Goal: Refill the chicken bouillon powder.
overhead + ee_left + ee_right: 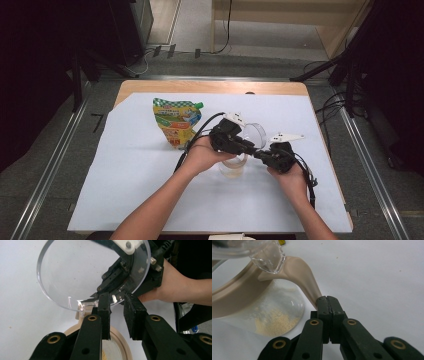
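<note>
Right tool (pixel 327 298): jaws pressed together on the beige handle (pixel 299 275) of the jar (pixel 262 315).
Left tool (pixel 117 302): jaws parted a little, at the rim of the raised clear lid (pixel 75 272); whether they touched it was unclear.
Jar: mid-surface (pixel 150 200), a little yellow powder inside.
Handling: likely light, stiff, slick plastic; handle the safest hold.
Pouch (pixel 176 120): lay behind, apart.

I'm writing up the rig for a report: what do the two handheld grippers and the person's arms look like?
Both grippers, left gripper and right gripper, are black, with flat black jaws on arms fitted with brass-coloured rivets. Each carries a white three-cornered plate on top, and a black cable trails from each. The forearms are bare, no sleeves showing.
</note>
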### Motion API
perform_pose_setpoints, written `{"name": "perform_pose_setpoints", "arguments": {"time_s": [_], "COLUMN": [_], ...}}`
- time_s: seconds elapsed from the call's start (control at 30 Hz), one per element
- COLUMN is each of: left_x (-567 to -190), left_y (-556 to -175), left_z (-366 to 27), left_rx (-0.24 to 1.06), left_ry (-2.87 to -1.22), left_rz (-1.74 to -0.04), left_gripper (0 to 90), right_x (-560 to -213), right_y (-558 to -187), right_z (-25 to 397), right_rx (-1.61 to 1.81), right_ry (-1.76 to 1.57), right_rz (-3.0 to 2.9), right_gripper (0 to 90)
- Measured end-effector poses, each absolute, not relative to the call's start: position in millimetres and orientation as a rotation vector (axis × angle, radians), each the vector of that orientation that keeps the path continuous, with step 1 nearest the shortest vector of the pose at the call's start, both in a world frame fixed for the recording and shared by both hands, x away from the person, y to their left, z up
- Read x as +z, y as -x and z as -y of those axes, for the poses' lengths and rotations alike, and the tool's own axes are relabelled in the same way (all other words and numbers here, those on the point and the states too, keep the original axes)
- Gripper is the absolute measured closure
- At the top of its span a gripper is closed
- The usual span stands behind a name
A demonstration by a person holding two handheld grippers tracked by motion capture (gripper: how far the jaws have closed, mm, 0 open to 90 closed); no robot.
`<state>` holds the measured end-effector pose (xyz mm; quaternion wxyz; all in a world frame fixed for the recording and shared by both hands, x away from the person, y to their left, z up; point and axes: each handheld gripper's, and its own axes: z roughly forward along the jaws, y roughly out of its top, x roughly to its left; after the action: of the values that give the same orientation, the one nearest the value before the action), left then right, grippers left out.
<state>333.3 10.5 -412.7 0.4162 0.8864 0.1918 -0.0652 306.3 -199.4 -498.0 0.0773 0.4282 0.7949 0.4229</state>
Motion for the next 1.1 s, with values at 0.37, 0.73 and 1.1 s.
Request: {"name": "perform_pose_setpoints", "arguments": {"time_s": [0.37, 0.73, 1.1], "left_x": [-405, -396, -392], "left_y": [-332, -329, -328], "left_z": [-34, -64, -92], "left_rx": [-0.196, -0.197, -0.177], "left_ry": [-2.212, -2.183, -2.148], "left_rz": [-0.523, -0.528, -0.584], "left_gripper": [60.1, 50.2, 46.3], "right_x": [-488, -483, -484], "right_y": [-289, -259, -237], "right_z": [207, 206, 188], "right_rx": [1.309, 1.359, 1.389], "right_ry": [-1.266, -1.224, -1.115], "right_rz": [-2.361, -2.412, -2.496], "right_gripper": [82.8, 65.5, 53.3]}}
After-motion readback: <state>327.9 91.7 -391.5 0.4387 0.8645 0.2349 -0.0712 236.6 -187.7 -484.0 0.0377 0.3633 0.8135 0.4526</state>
